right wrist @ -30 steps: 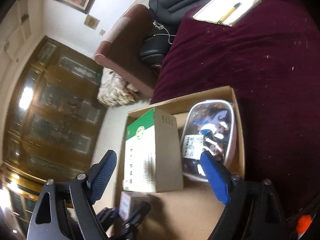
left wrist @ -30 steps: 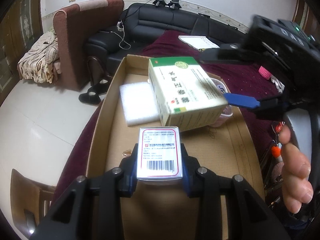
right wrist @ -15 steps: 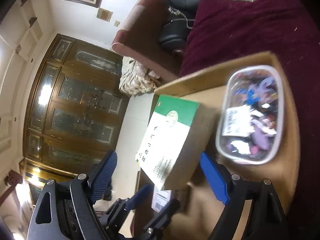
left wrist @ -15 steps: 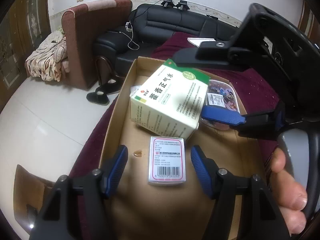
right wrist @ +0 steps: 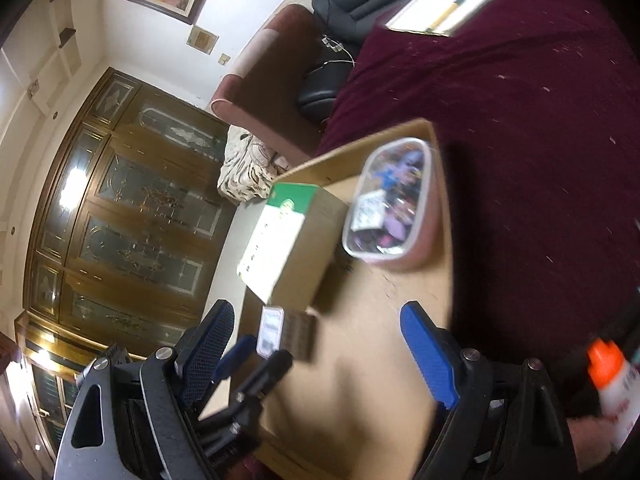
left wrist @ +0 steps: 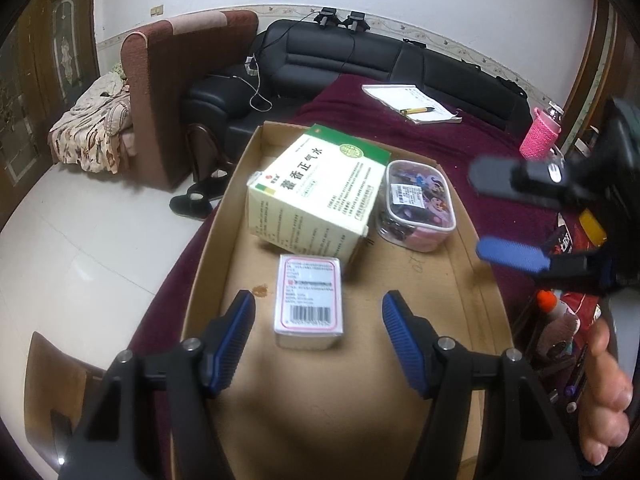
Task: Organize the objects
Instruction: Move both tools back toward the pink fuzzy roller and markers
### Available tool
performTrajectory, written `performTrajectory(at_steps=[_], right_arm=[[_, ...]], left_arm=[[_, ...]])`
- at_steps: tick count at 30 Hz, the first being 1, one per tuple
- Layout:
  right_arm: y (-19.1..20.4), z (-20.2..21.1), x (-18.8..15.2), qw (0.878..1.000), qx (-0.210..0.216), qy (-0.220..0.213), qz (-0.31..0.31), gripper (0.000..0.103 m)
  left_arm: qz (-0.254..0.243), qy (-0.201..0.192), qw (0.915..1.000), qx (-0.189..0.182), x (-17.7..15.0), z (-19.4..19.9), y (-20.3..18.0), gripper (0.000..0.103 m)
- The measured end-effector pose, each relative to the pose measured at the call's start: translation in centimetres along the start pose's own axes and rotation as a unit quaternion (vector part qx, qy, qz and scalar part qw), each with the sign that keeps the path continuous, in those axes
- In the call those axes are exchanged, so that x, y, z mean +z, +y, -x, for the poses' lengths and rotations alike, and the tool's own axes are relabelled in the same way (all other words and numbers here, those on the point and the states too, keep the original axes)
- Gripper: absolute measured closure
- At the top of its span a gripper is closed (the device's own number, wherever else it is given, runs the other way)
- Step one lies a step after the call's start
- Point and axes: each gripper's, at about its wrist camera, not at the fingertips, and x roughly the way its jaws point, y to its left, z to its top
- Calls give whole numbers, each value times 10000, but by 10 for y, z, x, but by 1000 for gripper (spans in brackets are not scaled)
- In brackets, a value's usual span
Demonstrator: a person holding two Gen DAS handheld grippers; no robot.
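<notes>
A shallow cardboard tray [left wrist: 224, 216] lies on a maroon tablecloth. In it stand a large green-and-white medicine box [left wrist: 316, 188], a clear lidded case of colourful items [left wrist: 418, 204] and a small white barcoded box [left wrist: 310, 304]. My left gripper [left wrist: 316, 336] is open, its blue fingers either side of the small box and apart from it. My right gripper [right wrist: 316, 340] is open and empty above the tray's right part [right wrist: 400, 136]; it also shows in the left wrist view [left wrist: 512, 216]. The small box [right wrist: 272, 330] and big box [right wrist: 288, 236] show in the right wrist view.
A notepad with a pen [left wrist: 412, 104] lies far back on the cloth. A pink-sleeved bottle [left wrist: 540, 138] stands at the right edge. An orange-capped bottle [right wrist: 612, 380] and clutter sit right of the tray. A black sofa [left wrist: 360, 56] and armchair [left wrist: 168, 76] stand behind.
My left gripper opened, released the small barcoded box onto the tray floor and drew back. My right gripper let go of the large box and moved off to the right.
</notes>
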Motion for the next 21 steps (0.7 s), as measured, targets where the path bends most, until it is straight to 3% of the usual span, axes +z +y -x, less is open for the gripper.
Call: performTrajectory(at_steps=[11,15,19,21], right_arm=[[-48,113,-26,9977,-56,-675,-17,13],[-84,172,-41,9911,-476,-1244,-25,13],[-124,219,-47,9734,-964,-2064,-256,13],[-140,230,-44,9687,-1193,-2125,-473,12]], left_arm=[[-472,-101,9987,-163,-8,23,-57,36],[-744,-36,9964,-415,-18,25,-97,35],[-915,87,9930,-738,-31,21,-138,35],[-1094,150,9904,-831,-36,16,-163,35]])
